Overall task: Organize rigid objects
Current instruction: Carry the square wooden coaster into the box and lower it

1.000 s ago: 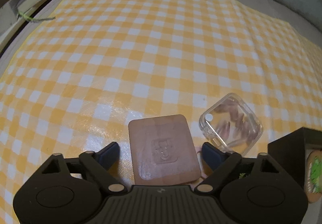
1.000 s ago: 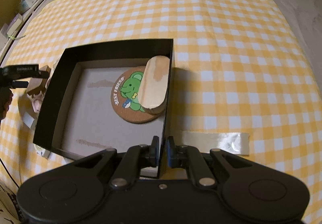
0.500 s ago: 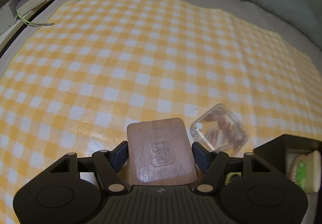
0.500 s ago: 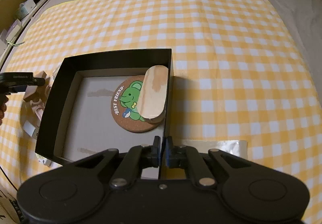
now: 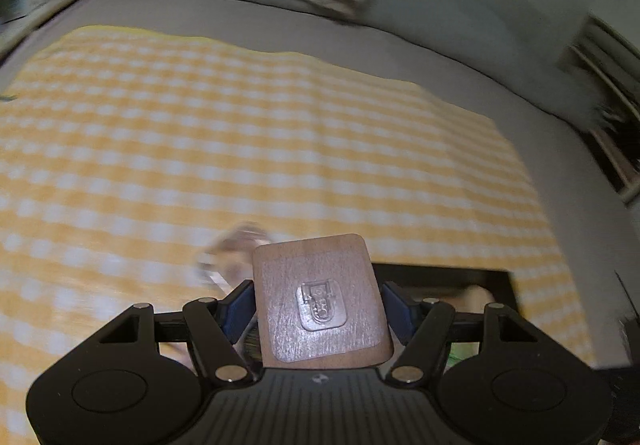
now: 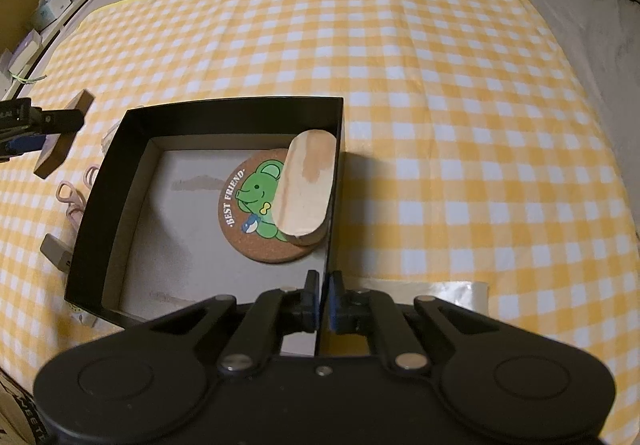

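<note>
- Wooden tile [image 5: 320,301], square with rounded corners and a stamped mark, sits pinched between the blue pads of the left gripper [image 5: 318,307]; its jaws had been closing on it a moment ago. It is held tilted, off the cloth, and in the right wrist view it hangs left of the box.
- Black box [image 6: 132,181] stands open on the yellow checked cloth [image 6: 440,85], near its front left part.
- Inside, a round cork coaster [image 6: 256,213] with a green bear lies against the right wall, and an oval wooden piece [image 6: 310,185] leans on that wall over it. The box floor's left half is bare.
- Right gripper [image 6: 323,301] has its fingers pressed together on the box's near right wall.
- Clear case [image 5: 230,257] lies blurred on the cloth, just left of the tile.
- Far and right of the box, the cloth is open up to its edges.
</note>
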Motion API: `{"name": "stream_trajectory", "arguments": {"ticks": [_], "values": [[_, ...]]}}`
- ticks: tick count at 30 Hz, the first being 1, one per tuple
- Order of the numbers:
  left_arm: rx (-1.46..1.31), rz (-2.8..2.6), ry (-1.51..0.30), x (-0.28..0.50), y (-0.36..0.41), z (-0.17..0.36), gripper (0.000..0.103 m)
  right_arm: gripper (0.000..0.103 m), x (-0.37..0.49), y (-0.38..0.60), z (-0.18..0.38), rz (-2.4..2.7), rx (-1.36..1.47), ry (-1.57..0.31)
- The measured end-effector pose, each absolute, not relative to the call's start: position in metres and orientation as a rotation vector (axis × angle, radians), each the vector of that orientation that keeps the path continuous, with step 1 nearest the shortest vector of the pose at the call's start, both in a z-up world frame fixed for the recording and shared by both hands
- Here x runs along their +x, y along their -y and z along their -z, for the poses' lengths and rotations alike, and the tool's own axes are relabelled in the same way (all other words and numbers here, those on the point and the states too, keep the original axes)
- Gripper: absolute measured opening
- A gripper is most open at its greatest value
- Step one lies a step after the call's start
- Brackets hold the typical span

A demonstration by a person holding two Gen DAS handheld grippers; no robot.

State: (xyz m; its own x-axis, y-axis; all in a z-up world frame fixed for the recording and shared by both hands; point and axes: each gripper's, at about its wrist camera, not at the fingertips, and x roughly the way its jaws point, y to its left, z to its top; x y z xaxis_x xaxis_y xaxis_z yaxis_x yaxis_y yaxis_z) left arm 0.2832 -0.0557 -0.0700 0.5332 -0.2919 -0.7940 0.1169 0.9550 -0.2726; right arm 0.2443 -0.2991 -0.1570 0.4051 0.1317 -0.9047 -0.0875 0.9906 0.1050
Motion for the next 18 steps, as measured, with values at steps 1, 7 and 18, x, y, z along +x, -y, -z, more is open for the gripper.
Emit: {"name": "stream_trajectory", "arguments": {"ticks": [1, 7, 18], "values": [[-0.185, 0.271, -0.980, 0.280, 0.067, 0.069, 0.068, 0.005, 0.244, 0.299, 0.157, -0.139, 0.042, -1.145], [-0.134, 0.367, -1.026, 0.270, 0.123, 0.086, 0.068, 0.005, 0.241, 0.301, 0.158, -0.146, 0.038, -1.142], [-0.065, 0.365, -1.108, 0.299, 0.181, 0.138, 0.068, 0.005, 0.236, 0.302, 0.156, -0.157, 0.034, -1.137]]}}
